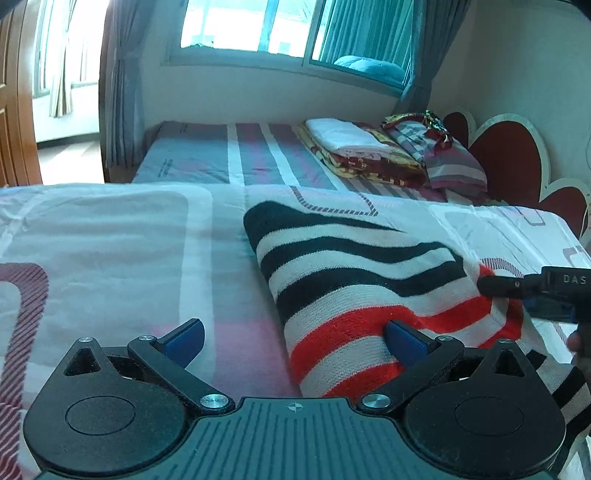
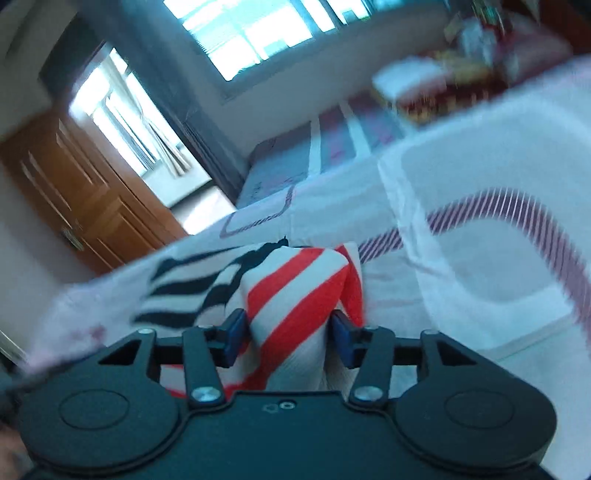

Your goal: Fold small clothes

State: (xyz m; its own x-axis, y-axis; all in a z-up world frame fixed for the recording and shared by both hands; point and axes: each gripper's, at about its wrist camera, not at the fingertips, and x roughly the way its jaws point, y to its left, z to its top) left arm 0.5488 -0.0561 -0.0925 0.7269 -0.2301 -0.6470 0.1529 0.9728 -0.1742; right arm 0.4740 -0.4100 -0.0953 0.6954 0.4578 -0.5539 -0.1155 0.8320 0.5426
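A knit garment with black, white and red stripes (image 1: 354, 280) lies folded on the patterned bedsheet (image 1: 110, 236). My left gripper (image 1: 295, 341) is open just above the sheet; its right finger (image 1: 406, 341) rests against the garment's red-striped near end, its left finger (image 1: 184, 339) over bare sheet. My right gripper (image 2: 288, 338) is shut on a bunched red-and-white part of the garment (image 2: 295, 288). It also shows in the left wrist view (image 1: 517, 286), coming in from the right at the garment's red edge. The right wrist view is blurred.
A stack of folded cloths (image 1: 362, 155) and a striped pillow (image 1: 447, 158) lie on the far bed by the red heart-shaped headboard (image 1: 517, 158). A window (image 1: 277, 26) with curtains is behind. A wooden door (image 2: 85, 199) stands left.
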